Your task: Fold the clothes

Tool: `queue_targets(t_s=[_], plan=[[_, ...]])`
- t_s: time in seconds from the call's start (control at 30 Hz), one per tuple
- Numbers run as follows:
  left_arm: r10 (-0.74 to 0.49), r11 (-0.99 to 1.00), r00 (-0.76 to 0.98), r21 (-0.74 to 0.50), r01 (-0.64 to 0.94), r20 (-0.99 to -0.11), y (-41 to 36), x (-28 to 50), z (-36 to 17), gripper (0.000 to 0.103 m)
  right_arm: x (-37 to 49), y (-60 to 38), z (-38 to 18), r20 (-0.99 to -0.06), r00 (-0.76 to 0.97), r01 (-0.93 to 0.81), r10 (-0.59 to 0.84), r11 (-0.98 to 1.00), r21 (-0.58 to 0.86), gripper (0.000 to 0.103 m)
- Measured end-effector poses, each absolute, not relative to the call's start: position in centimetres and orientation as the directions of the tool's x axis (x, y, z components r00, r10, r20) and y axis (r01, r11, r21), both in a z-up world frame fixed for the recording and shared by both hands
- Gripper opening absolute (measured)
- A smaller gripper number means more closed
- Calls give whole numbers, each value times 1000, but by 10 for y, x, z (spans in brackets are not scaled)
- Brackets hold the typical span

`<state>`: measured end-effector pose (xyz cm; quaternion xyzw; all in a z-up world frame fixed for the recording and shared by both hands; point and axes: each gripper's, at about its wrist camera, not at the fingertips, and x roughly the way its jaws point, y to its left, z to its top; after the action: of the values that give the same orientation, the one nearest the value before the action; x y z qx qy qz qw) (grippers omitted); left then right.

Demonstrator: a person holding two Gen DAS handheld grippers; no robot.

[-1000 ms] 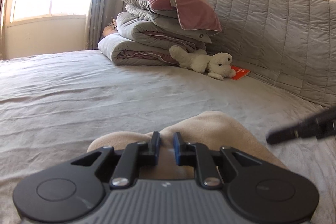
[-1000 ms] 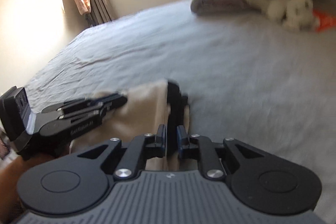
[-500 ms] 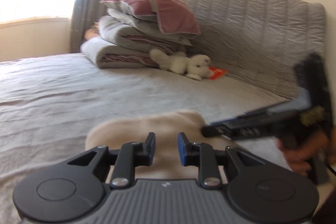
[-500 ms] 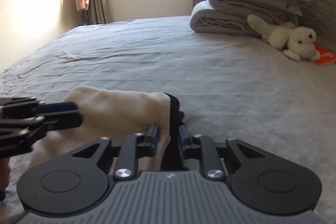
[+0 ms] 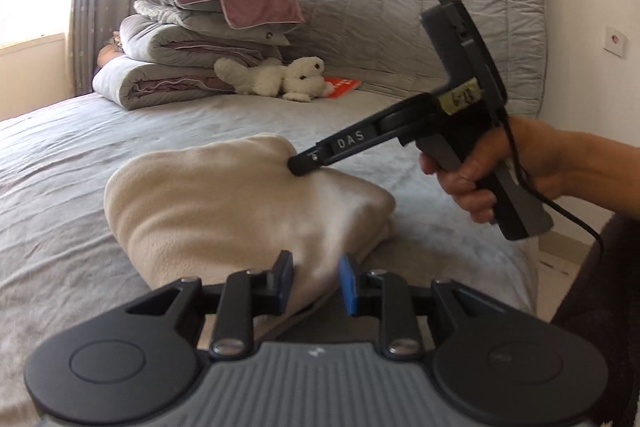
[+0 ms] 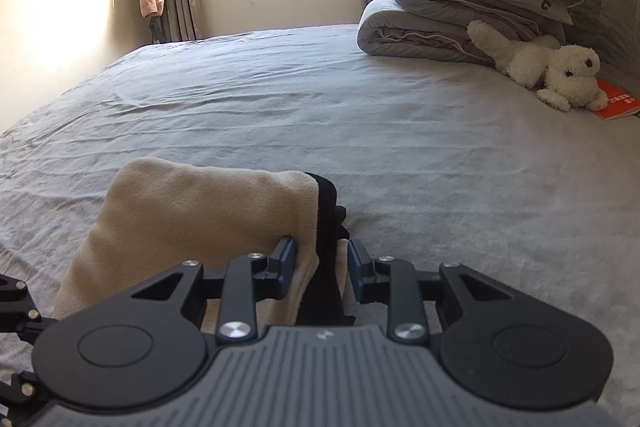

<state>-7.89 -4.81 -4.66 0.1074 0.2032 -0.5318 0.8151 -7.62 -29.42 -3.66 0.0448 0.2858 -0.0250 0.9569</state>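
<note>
1. Low in the centre of both wrist views, the beige fleece garment [image 5: 240, 203] lies as a compact, rounded bundle on the grey bedsheet [image 5: 60, 155], near the lower edge of the frame.
2. Judging from its shape, the folding looks nearly done: the garment is doubled over into a thick pad with no loose sleeve or hem trailing. What seems left is to let go, perhaps square the edges, and pull both tools back.
3. Left gripper [image 5: 314, 283]: its jaws have just been opening. The blue pads stand apart at the near edge of the fleece, which lies in the gap with space on either side, so they no longer pinch it.
4. Right gripper [image 6: 320, 267]: its jaws have also just been opening. Between them sit a beige fold and a black trim or lining [image 6: 326, 227] at the bundle's right end; the left pad lies against the fleece, the right pad stands clear, so I read this as released.
5. Seen from the left wrist, the right gripper's black tip touches the top right of the bundle, held by a hand [image 5: 480, 175] at the right of the frame.
6. Fleece surface: soft, thick, matte, with rounded folds and a slight sag toward the right.
7. Upper part of both views: stacked folded duvets [image 6: 460, 19], a white plush dog [image 6: 560, 71] and an orange booklet [image 6: 616, 103], all well apart from the work.
</note>
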Motion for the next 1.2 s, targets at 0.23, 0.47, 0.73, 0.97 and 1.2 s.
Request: queue_targets(t_s=[0.23, 0.47, 0.73, 0.97, 1.2], plan=[[-832, 467, 422, -41, 884, -361, -27, -54, -20, 28, -83, -285, -14, -472, 881, 52, -13, 996, 69, 32], [-755, 615, 563, -62, 786, -336, -37, -20, -21, 32, -65, -272, -10, -430, 902, 23, 19, 995, 93, 32], [-701, 639, 558, -43, 768, -445, -61, -6, -34, 33, -43, -272, -27, -502, 865, 53, 1, 994, 92, 32], [-620, 686, 583, -3, 727, -525, -67, -19, -20, 56, -53, -279, -21, -508, 860, 51, 42, 985, 167, 41], [-499, 780, 577, -45, 624, -647, -61, -29, -6, 75, -73, -276, -8, -564, 825, 42, 48, 988, 146, 67]])
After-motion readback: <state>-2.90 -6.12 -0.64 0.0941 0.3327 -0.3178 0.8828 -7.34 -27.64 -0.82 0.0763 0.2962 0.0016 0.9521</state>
